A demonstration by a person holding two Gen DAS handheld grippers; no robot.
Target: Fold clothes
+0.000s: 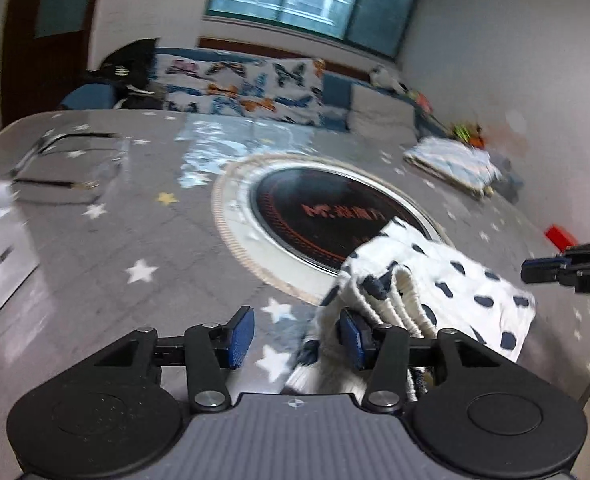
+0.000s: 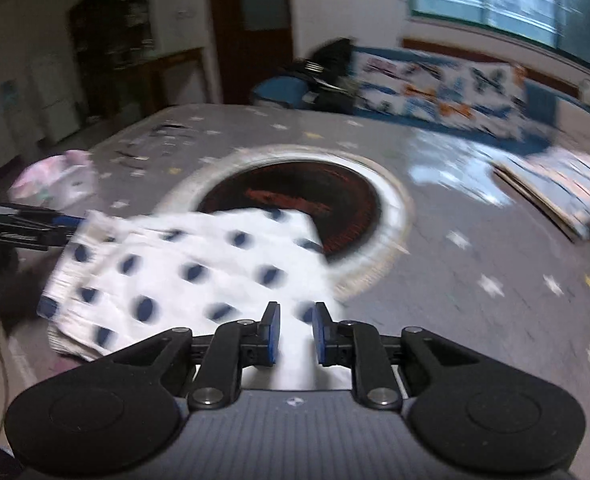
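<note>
Both grippers hover at the spotted cloth on the star-print table.

Left wrist view: the left gripper [image 1: 295, 338] has its blue pads spread wide, nothing between them; its right pad touches the folded white, navy-dotted garment [image 1: 447, 292], which lies at the table's [image 1: 115, 240] near edge, overlapping the round black hotplate [image 1: 327, 220]. Right wrist view, blurred: the right gripper [image 2: 296, 334] is parted too, fingers apart over the garment [image 2: 199, 272], pinching nothing; a folded patterned pile [image 2: 563, 188] sits toward the far right edge.
</note>
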